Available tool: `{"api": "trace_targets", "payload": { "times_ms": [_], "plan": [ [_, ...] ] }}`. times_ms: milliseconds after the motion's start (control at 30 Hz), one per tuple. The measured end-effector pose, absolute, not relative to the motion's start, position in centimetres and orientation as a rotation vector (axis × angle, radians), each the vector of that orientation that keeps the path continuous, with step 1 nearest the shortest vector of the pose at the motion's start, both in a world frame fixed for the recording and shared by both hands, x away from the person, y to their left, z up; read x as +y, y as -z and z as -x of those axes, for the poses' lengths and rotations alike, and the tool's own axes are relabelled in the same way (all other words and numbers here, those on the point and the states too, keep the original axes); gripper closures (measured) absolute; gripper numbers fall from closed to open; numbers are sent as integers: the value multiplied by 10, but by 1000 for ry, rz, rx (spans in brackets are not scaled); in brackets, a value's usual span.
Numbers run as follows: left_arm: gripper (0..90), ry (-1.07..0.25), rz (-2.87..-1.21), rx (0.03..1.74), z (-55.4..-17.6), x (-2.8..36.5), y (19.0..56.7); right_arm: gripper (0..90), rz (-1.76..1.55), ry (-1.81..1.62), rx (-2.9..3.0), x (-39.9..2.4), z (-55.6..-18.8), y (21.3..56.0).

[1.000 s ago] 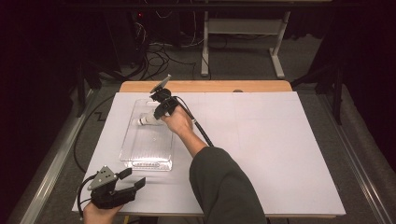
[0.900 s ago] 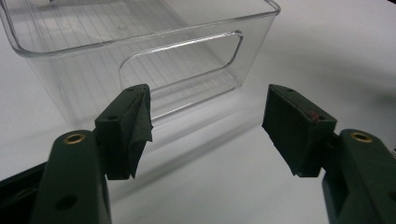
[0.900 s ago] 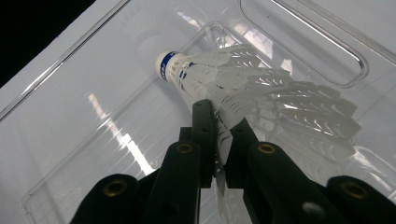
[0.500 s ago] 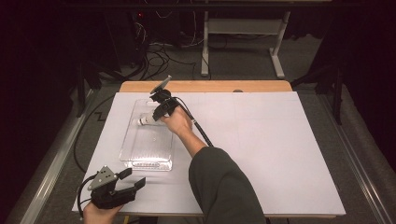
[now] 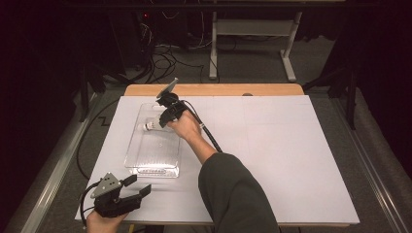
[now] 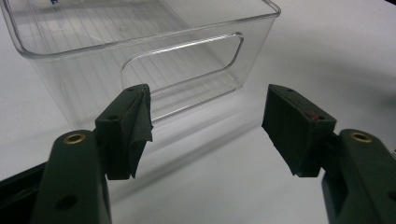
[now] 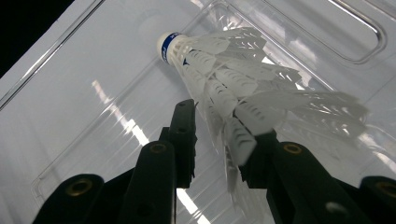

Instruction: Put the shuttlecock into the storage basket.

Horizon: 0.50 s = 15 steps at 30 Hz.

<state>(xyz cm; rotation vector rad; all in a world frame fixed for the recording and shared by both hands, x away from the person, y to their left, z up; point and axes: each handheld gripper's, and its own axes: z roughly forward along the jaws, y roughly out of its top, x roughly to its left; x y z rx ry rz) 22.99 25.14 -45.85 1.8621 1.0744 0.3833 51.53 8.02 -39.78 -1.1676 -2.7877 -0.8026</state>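
Observation:
A white feathered shuttlecock (image 5: 148, 126) (image 7: 224, 79) with a blue-banded cork lies on its side at the far end of a clear plastic bin (image 5: 153, 167) (image 6: 140, 42). My right gripper (image 5: 163, 120) (image 7: 222, 123) reaches down into the bin. Its jaws have just been opening and stand apart around the feather skirt, which rests against the right jaw only. My left gripper (image 5: 141, 184) (image 6: 205, 116) hovers open at the table's near left corner. It faces the bin's near end wall and its handle cut-out, with nothing between the jaws.
The bin sits on a white sheet (image 5: 272, 145) that covers the table; a wooden strip (image 5: 218, 90) shows along the far edge. The right gripper's cable (image 5: 209, 133) trails over the sheet. Cables and a desk frame (image 5: 252, 43) lie on the floor beyond.

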Motion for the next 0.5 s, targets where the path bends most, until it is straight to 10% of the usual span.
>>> {"api": "trace_targets", "payload": {
  "times_ms": [500],
  "plan": [
    [335,-382,-1863,1073,-230,251,459,781,1173,812,-2782,69,-514,395]
  ]
}}
